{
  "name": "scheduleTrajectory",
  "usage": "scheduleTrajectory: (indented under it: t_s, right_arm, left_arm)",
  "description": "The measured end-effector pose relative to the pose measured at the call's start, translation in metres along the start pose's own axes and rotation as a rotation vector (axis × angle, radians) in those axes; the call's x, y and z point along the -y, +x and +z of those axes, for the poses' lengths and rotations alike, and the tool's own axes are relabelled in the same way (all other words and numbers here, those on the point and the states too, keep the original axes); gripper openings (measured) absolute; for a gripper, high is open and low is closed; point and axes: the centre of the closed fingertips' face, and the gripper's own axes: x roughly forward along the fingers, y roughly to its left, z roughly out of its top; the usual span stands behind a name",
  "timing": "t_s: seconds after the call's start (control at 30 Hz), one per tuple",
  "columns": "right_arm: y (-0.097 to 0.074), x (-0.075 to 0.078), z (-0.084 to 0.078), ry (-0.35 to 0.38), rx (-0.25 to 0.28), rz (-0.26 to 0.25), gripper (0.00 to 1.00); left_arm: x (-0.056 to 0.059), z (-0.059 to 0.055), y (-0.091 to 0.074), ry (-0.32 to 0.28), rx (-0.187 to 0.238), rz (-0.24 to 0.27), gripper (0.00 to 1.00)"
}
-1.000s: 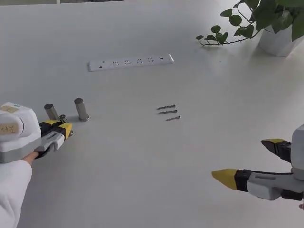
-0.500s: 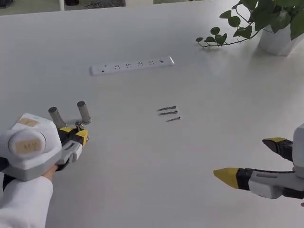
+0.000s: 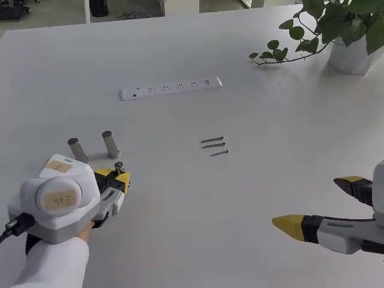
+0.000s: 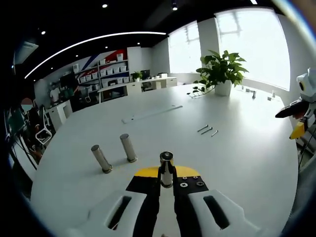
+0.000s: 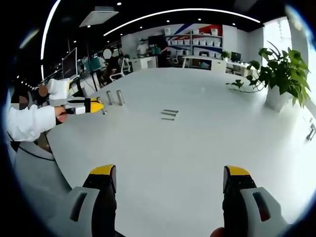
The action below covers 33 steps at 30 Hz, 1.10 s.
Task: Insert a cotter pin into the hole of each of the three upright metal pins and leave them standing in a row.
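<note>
The left claw [image 3: 117, 179] gripped one pin [image 4: 166, 167] upright between its yellow-tipped jaws, over the left part of the tabletop [image 3: 180, 210] on the person's side. Whether the pin's foot touched the tabletop could not be told. Just beyond the claw stood a second pin [image 3: 110, 144] and a third pin [image 3: 77, 150], both upright, side by side with a gap between them. The gripped pin was near them but touched neither.

Three cotter pins [image 3: 214, 146] lay flat near the middle of the tabletop, close together and roughly parallel. All three were loose on the surface and well apart from the pins.

The right claw [image 3: 313, 201] hovered at the lower right of the head view, its jaws spread wide and holding nothing, well apart from the cotter pins. In the right gripper view those jaws rose far apart with bare tabletop between them. The left claw showed at the far left of that view, beside a white sleeve [image 5: 29, 121].

A white power strip [image 3: 171, 89] lay beyond the cotter pins. A leafy plant [image 3: 336, 21] in a white pot [image 3: 354, 54] stood at the far right.
</note>
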Motion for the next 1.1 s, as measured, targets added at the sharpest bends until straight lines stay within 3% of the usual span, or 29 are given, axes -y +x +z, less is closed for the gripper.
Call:
scheduleTrajectory:
  t_s: [0.17, 0.37, 0.67, 0.73, 0.8, 1.1]
  right_arm:
    - [-0.002, 0.0, -0.002, -0.005, -0.003, 0.004, 0.88]
    - [-0.003, -0.004, -0.002, -0.019, -0.012, 0.017, 0.88]
    - [-0.006, 0.002, -0.002, -0.01, -0.01, 0.006, 0.88]
    - [-0.006, 0.001, -0.004, -0.009, -0.014, 0.007, 0.87]
    - [-0.006, 0.001, -0.005, -0.011, -0.019, 0.007, 0.87]
    - [-0.006, 0.001, -0.005, -0.006, -0.02, 0.003, 0.87]
  left_arm:
    - [0.016, -0.008, -0.002, 0.018, -0.02, -0.021, 0.07]
    - [0.028, -0.017, 0.0, -0.012, -0.02, -0.02, 0.07]
    - [0.029, -0.026, 0.005, -0.028, -0.035, -0.015, 0.07]
    - [0.031, -0.029, 0.006, 0.022, -0.052, -0.018, 0.07]
    - [0.032, -0.029, 0.006, -0.016, -0.047, -0.022, 0.07]
    - [0.034, -0.032, 0.005, -0.057, -0.039, -0.002, 0.07]
